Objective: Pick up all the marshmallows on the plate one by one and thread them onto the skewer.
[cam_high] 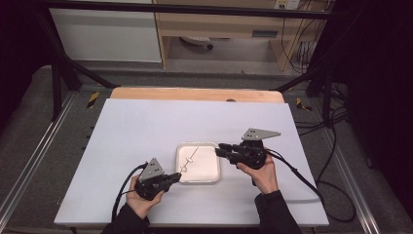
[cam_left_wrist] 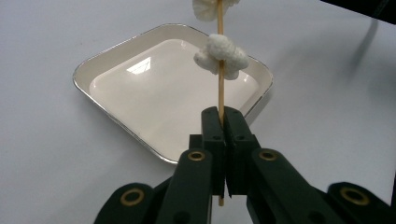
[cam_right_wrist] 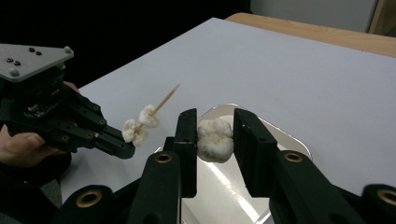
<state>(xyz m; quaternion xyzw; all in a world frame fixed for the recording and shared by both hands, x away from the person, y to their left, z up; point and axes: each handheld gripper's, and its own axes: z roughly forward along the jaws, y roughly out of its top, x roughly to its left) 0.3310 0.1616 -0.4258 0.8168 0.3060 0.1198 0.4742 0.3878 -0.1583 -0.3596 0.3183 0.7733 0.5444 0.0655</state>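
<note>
Skewer [cam_left_wrist: 220, 88]: thin wooden stick, clamped near its lower end between the fully closed jaws of the left gripper [cam_left_wrist: 223, 122], slanting up over the tray [cam_left_wrist: 116, 126]. Two white puffs [cam_left_wrist: 221, 55] are threaded on it, pointed tip bare. Third puff [cam_right_wrist: 214, 138]: held between the partly closed jaws of the right gripper [cam_right_wrist: 215, 135], above the tray and near the skewer tip, not touching it. Tray: white, shallow, metal-rimmed, near the front middle of the table [cam_high: 146, 122]. Broad bare tabletop lies on every side; grippers flank the tray.
</note>
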